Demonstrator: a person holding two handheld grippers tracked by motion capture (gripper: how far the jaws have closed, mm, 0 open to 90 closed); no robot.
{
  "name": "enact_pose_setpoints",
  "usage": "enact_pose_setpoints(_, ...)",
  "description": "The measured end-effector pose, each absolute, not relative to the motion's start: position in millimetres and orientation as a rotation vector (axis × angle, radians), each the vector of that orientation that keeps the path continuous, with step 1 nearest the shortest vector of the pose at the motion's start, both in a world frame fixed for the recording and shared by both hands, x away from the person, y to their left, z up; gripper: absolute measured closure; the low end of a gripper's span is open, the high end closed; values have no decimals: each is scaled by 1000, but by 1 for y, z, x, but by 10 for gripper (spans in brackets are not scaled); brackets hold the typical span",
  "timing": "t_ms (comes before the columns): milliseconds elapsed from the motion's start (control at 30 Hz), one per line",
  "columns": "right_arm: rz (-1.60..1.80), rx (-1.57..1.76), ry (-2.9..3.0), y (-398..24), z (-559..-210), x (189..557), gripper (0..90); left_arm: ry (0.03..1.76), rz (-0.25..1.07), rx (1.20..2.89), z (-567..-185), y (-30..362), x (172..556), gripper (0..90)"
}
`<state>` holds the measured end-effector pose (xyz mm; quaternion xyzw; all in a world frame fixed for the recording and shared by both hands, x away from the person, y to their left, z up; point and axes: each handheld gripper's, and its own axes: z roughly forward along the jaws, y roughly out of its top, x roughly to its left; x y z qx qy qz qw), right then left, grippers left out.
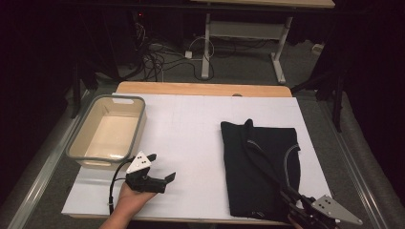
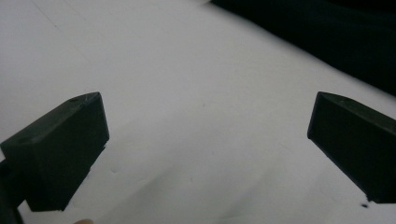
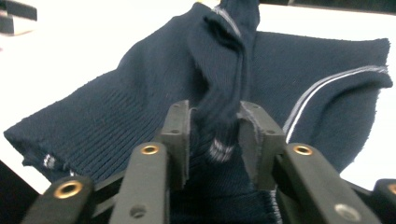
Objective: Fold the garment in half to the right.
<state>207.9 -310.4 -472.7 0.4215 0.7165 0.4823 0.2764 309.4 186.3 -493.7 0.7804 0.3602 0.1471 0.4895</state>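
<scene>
A dark navy knitted garment [image 1: 260,162] with thin pale stripes lies folded on the right half of the white table top [image 1: 191,129]. My right gripper [image 1: 288,194] sits at the garment's near edge. In the right gripper view a bunched fold [image 3: 219,107] of the garment [image 3: 140,93] fills the gap between the jaws of my right gripper [image 3: 215,135], touching both pads, and rises from the cloth toward them. My left gripper [image 1: 162,167] rests low over bare table near the front left, jaws wide apart with nothing between them. In its own view my left gripper [image 2: 205,140] faces white surface, with the garment's edge [image 2: 336,42] farther off.
A cream plastic bin [image 1: 138,125] with a grey rim stands at the table's left side, with nothing visible inside. Beyond the table's far wooden edge [image 1: 200,88] are cables and desk legs on the floor. A person's hand [image 1: 125,202] holds the left gripper.
</scene>
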Motion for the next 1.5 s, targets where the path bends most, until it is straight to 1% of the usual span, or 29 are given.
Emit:
enact_pose_setpoints(67,1320,1138,1893,-311,-467,209,585,872,359,1901,-494,186,309,0)
enact_pose_setpoints(167,1294,1130,1881,-306,-460,216,486,875,359,1904,-494,185,310,0)
enact_pose_setpoints(233,1278,1160,1911,-302,-462,223,415,878,362,1901,-494,185,309,0)
enact_pose_setpoints(333,1268,1197,1952,-298,-468,229,392,880,368,1901,-494,185,309,0)
enact_pose_setpoints(467,1260,1205,1965,-289,-467,233,389,868,373,1921,-494,183,309,0)
enact_pose_setpoints(567,1214,1239,1978,-289,-470,241,415,867,371,1927,-494,183,309,0)
enact_pose_setpoints(667,1232,1247,1990,-298,-473,239,475,858,368,1925,-494,183,309,0)
enact_pose_setpoints(733,1227,1263,1991,-304,-476,236,540,857,363,1931,-494,183,309,0)
enact_pose_setpoints(833,1220,1291,2009,-311,-482,233,667,854,364,1933,-494,183,309,0)
enact_pose_setpoints(900,1230,1307,2015,-314,-486,233,784,852,366,1931,-494,183,309,0)
enact_pose_setpoints(1000,1230,1277,1987,-315,-481,228,811,852,365,1930,-494,183,309,0)
enact_pose_setpoints(1100,1221,1220,1931,-313,-470,215,811,849,365,1927,-494,183,309,0)
enact_pose_setpoints(1200,1212,1234,1913,-318,-470,206,807,845,364,1929,-494,183,309,0)
enact_pose_setpoints(1233,1204,1255,1913,-321,-473,207,797,845,363,1931,-494,183,309,0)
enact_pose_setpoints(1267,1196,1279,1918,-324,-476,209,769,843,364,1932,-494,182,309,0)
enact_pose_setpoints(1333,1174,1311,1939,-329,-483,216,629,843,367,1935,-494,182,308,0)
enact_pose_setpoints(1367,1191,1319,1932,-332,-483,218,580,844,368,1935,-494,182,309,0)
enact_pose_setpoints(1433,1228,1311,1897,-333,-477,220,512,849,368,1935,-493,182,309,0)
enact_pose_setpoints(1500,1251,1292,1877,-330,-471,223,472,842,400,1948,-492,182,310,0)
